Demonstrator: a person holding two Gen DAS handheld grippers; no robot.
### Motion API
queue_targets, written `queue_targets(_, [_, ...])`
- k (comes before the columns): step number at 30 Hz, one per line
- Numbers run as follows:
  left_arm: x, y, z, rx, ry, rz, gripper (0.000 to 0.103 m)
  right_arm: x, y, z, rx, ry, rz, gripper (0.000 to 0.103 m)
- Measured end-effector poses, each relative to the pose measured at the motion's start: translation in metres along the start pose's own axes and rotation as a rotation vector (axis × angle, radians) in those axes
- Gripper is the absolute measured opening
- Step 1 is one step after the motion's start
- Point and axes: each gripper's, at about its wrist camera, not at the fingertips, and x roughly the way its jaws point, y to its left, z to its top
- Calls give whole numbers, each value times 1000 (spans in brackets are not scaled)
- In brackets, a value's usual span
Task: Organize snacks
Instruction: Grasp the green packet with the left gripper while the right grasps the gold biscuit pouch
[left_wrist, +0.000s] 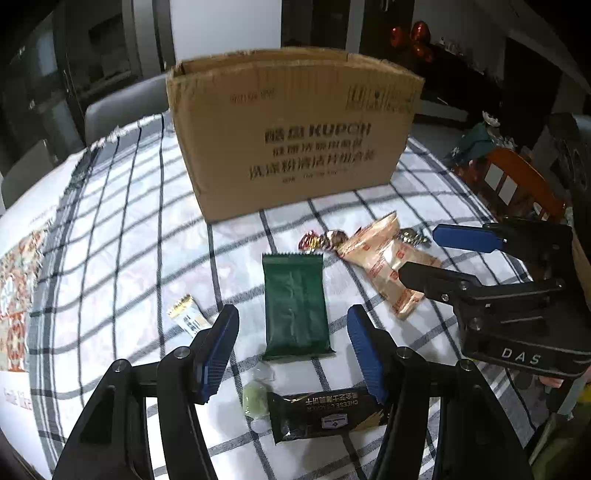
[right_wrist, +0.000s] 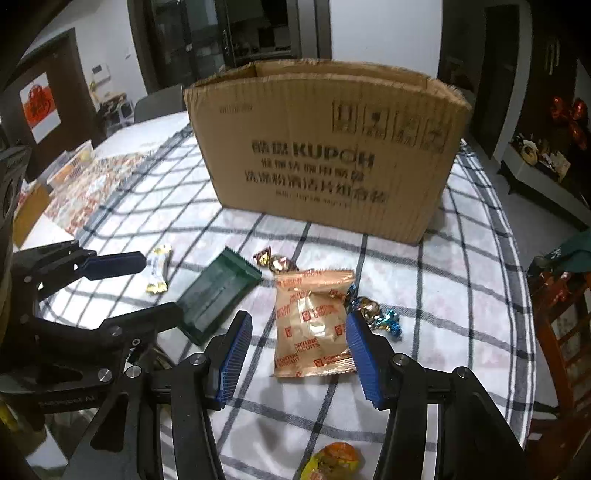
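Standing open-topped at the far side of the checked tablecloth (left_wrist: 122, 229), the cardboard box (left_wrist: 295, 147) is serving as the landmark for everything else. Lying in front of the box, toward the cameras, is the scatter of snacks. The green packet (left_wrist: 295, 306) is lying nearest the middle, straight out from the box's front face. The left gripper (left_wrist: 293, 350) is hovering over the near end of that packet with its blue fingers (left_wrist: 218, 354) spread wide apart, holding nothing. Nearer still to the camera, a black cracker packet (left_wrist: 325, 413) and a pale green candy (left_wrist: 255, 398) are lying side by side.

The right gripper (right_wrist: 299, 354) is hanging over the tan biscuit packet (right_wrist: 314, 325), its fingers (right_wrist: 364, 358) also apart and straddling the packet without closing on it. This packet is lying toward the box's right corner. A gold-wrapped candy (right_wrist: 275, 260) is sitting between it and the box, and a blue-wrapped candy (right_wrist: 373, 314) is lying just beside its right edge. A small white-and-gold bar (right_wrist: 159, 271) is lying off toward the box's left corner.
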Motion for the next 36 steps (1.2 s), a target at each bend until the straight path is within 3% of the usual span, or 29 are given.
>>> queue_targets(30, [65, -2, 13, -25, 118, 15, 60, 41, -8, -3, -21, 74, -28, 54])
queue_targets(33, [66, -3, 13, -26, 113, 26, 59, 41, -7, -3, -23, 69, -30, 52])
queue_targets(36, [65, -2, 13, -29, 110, 28, 52, 40, -8, -5, -15, 64, -27, 43])
